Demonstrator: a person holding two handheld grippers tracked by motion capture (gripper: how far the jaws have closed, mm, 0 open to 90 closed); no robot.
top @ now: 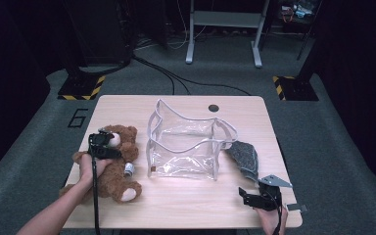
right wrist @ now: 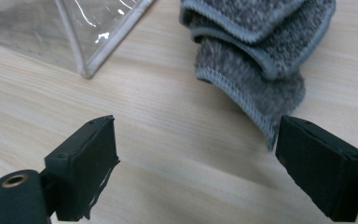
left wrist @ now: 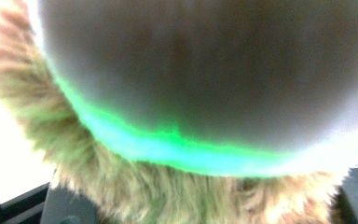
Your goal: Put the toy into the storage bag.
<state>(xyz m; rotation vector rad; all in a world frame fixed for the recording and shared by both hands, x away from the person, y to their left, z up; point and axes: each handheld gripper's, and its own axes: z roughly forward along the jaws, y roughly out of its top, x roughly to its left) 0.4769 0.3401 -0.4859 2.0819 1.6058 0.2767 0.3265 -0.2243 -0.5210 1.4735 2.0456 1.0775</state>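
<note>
Left hand-held gripper [top: 104, 142]: set down on the head of the teddy bear [top: 120, 169]. Its own camera sits hard against the bear, with blurred brown fur [left wrist: 168, 196] below and a pale rounded muzzle above. The jaw tips are buried in fur; whether the pads press on the head or merely stand around it cannot be told. The bear lies on its back under and just behind this gripper, at the left side of the worktop [top: 186, 205]. A small silver cylinder [top: 129, 169] lies against the bear's flank, just to the right of the gripper.

Right hand-held gripper [right wrist: 196, 163]: jaws spread wide, nothing between them but bare wood. In the high view it [top: 250, 197] sits low over the near right corner of the worktop. The tip of the folded grey cloth [right wrist: 256, 56] comes down just in front of its right jaw, very close to the pad; contact cannot be made out. The corner of the clear bag [right wrist: 88, 42] lies ahead and to the left of the left jaw, apart from it.

Count:
- teddy bear: one
- clear plastic bag [top: 183, 147], open top, standing between the two grippers: one
- grey cloth [top: 244, 157], beyond the right gripper: one
- silver cylinder: one
- hand-held grippers: two, one in each hand
</note>
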